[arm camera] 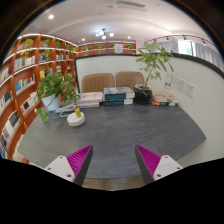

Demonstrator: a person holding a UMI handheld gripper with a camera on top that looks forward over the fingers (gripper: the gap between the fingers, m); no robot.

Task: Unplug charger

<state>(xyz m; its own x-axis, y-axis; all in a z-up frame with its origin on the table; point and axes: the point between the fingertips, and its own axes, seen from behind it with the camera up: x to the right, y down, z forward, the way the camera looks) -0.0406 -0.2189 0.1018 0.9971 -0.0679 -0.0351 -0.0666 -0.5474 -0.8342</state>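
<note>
I have the gripper [113, 162] released, its 2 fingers spread wide with the magenta pads [80, 160] facing each other and nothing between them. They hang over the near part of a dark grey table [120, 130], which lies bare just ahead of them. Beyond the fingers, along the table's far edge, I see a small white bowl-shaped pot [76, 118] near a leafy potted plant [52, 90], then a white stack of books [91, 99], a grey box [117, 96] beside it, and a taller plant in a dark pot [150, 72]. Just beside that pot, against the white partition [200, 95], sits a small dark cluster that I take for the charger [162, 99], though it is too small to tell apart clearly. Behind the table stand 2 brown chairs [97, 82], and bookshelves [25, 75] fill the wall beyond.
</note>
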